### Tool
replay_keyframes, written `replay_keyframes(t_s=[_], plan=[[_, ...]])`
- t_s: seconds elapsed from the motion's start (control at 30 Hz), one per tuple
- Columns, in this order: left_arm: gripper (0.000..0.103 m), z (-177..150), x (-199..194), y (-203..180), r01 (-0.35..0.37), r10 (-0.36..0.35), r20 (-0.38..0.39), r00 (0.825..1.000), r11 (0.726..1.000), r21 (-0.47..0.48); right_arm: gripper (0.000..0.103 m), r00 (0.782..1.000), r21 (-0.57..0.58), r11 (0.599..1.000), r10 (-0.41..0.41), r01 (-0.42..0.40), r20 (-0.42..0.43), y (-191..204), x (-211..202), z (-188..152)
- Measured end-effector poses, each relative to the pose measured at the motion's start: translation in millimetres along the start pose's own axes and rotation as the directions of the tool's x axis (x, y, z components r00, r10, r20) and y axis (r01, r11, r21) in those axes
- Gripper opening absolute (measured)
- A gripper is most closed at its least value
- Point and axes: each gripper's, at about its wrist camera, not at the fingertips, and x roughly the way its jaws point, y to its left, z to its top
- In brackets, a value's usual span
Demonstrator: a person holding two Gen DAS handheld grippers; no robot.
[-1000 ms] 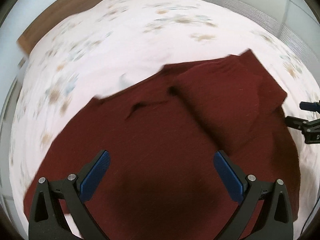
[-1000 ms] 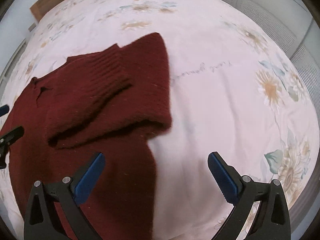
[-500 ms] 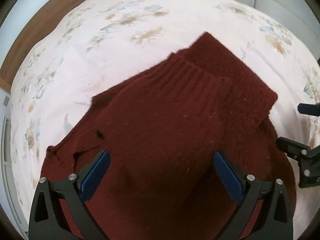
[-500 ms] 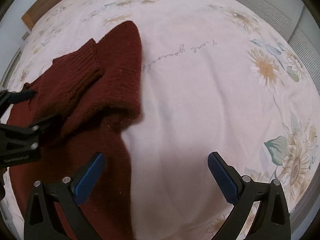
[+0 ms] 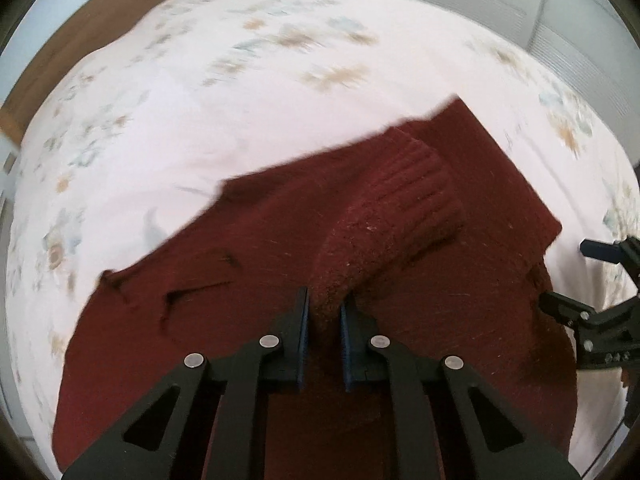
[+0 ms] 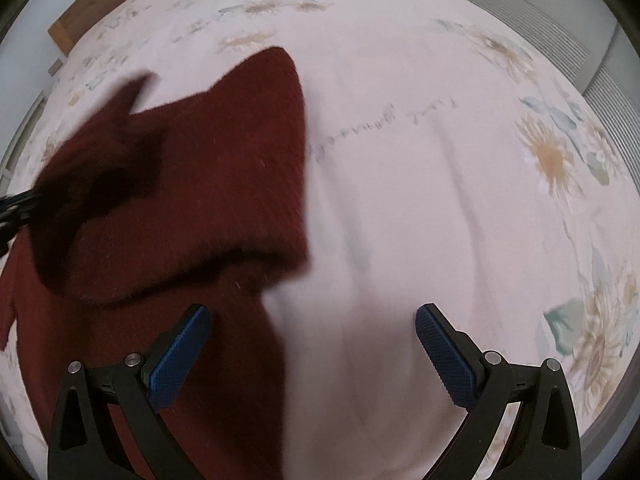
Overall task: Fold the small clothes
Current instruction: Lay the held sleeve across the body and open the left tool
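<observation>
Where my left gripper [image 5: 323,314] enters the left wrist view from the near edge, its two blue-padded fingers stand almost together, clamped on a raised fold of the dark red knitted sweater [image 5: 248,304]. The pinched fold belongs to the ribbed sleeve cuff [image 5: 404,204], which runs from the pads toward the far right and lies across the sweater body. The sweater is spread over the near half of the pale pink bedsheet printed with faded flowers [image 5: 224,92]. At the right edge, beside the sweater's right border, my right gripper [image 5: 572,276] shows with its black fingers apart. A brown wooden headboard [image 5: 84,24] bounds the bed at the far left.

In the right wrist view, my right gripper [image 6: 312,352] is wide open: its left blue pad [image 6: 178,354] hangs over the sweater's [image 6: 224,168] right border, its right pad [image 6: 446,354] over bare sheet [image 6: 440,208], and nothing is between them. The sweater fills the left half, a folded edge lying just beyond the left pad. The left gripper [image 6: 16,210] shows at the far left edge, blurred, with dark sweater cloth against it.
</observation>
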Motion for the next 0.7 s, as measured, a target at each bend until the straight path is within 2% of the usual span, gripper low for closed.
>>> replay_keyframes(t_s=[0.2, 0.23, 0.3, 0.33, 0.37, 0.5, 0.63, 0.7], plan=[[0.011, -22.6, -30.7, 50.6, -0.008, 0.017, 0.061, 0.998, 0.989, -0.146, 0.102, 1.000, -0.021, 1.000, -0.023, 0.023, 0.003, 17.7, 14.6, 21.7], [0.011, -29.6, -35.3, 62.4, -0.013, 0.026, 0.069, 0.997, 0.985, -0.173, 0.099, 1.000, -0.019, 1.000, -0.020, 0.020, 0.006, 17.8, 15.9, 19.9], [0.010, -40.3, -38.8, 78.8, -0.022, 0.040, 0.076, 0.996, 0.975, -0.222, 0.082, 1.000, -0.019, 1.000, 0.002, -0.002, 0.007, 23.2, 17.4, 20.6], [0.010, -47.7, -42.4, 91.4, -0.026, 0.048, 0.079, 0.996, 0.967, -0.252, 0.056, 1.000, -0.022, 1.000, 0.000, 0.000, 0.003, 26.7, 19.5, 20.0], [0.008, -54.4, -43.4, 100.3, -0.031, 0.054, 0.076, 0.996, 0.961, -0.274, 0.043, 1.000, -0.023, 1.000, -0.003, 0.003, 0.000, 29.3, 21.6, 20.2], [0.002, -79.8, -34.6, 126.4, -0.079, 0.098, 0.036, 0.995, 0.933, -0.350, 0.038, 1.000, -0.025, 0.999, -0.020, 0.020, 0.003, 36.0, 21.9, 18.1], [0.002, -115.4, -25.2, 151.9, -0.065, 0.058, -0.030, 0.998, 0.898, -0.436, 0.038, 1.000, -0.048, 0.998, -0.030, 0.030, -0.005, 38.3, 18.8, 15.8], [0.002, -122.8, -24.5, 156.6, -0.051, 0.034, -0.045, 0.998, 0.883, -0.467, 0.038, 1.000, -0.048, 0.998, -0.028, 0.027, -0.010, 37.8, 18.7, 15.7]])
